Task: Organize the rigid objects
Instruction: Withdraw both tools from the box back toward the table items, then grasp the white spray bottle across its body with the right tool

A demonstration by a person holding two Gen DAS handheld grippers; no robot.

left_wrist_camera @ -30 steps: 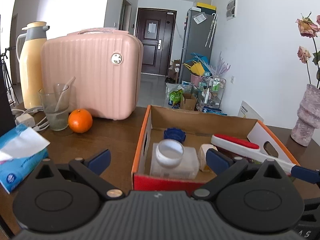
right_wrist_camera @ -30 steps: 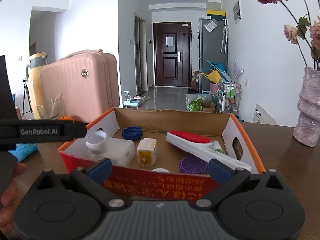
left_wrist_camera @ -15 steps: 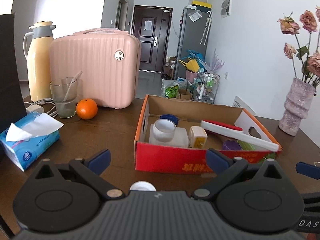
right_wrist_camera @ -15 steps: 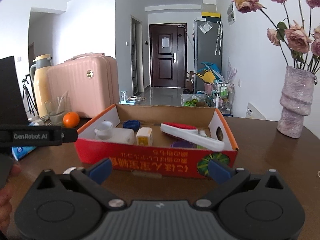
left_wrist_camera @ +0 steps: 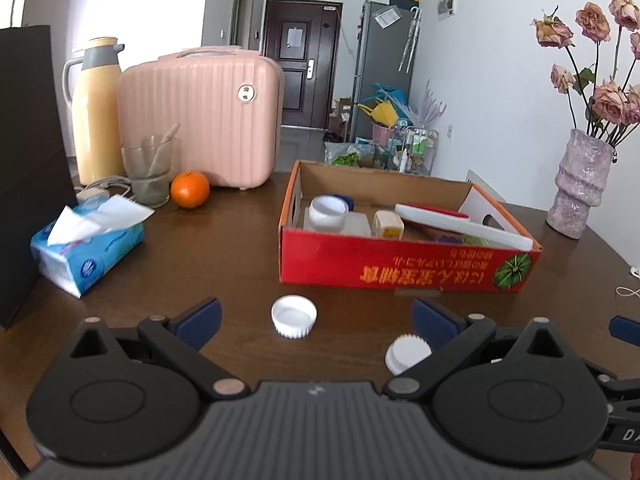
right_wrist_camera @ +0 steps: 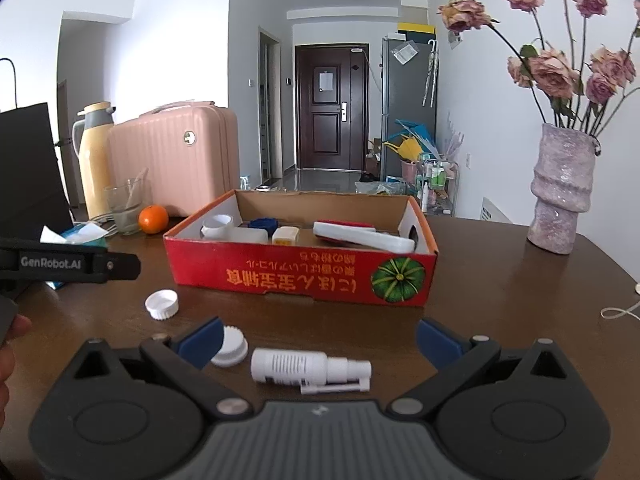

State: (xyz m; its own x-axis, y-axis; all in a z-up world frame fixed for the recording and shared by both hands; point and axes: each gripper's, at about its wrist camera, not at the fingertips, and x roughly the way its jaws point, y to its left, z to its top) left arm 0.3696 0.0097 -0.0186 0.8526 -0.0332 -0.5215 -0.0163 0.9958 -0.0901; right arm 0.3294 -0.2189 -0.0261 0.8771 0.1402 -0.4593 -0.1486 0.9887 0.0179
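A red cardboard box (left_wrist_camera: 400, 270) (right_wrist_camera: 304, 276) stands on the brown table, holding a white jar (left_wrist_camera: 329, 211), a blue cap, a small yellow block (left_wrist_camera: 387, 224) and a red-and-white brush (right_wrist_camera: 362, 236). In front of it lie a white cap (left_wrist_camera: 294, 316) (right_wrist_camera: 161, 305), a second ribbed white cap (left_wrist_camera: 407, 354) (right_wrist_camera: 230, 346) and a white spray bottle (right_wrist_camera: 310, 368) on its side. My left gripper (left_wrist_camera: 316, 316) is open above the first cap. My right gripper (right_wrist_camera: 318, 338) is open over the spray bottle. Both hold nothing.
At the left stand a tissue pack (left_wrist_camera: 86, 246), a glass (left_wrist_camera: 150, 172), an orange (left_wrist_camera: 190, 189), a yellow thermos (left_wrist_camera: 96, 112) and a pink case (left_wrist_camera: 200, 116). A purple vase (right_wrist_camera: 560, 196) with dried roses is at the right. A dark panel (left_wrist_camera: 28, 168) rises at far left.
Both grippers have drawn back from the box toward the table's near side. The loose caps and spray bottle have come into view in front of the box.
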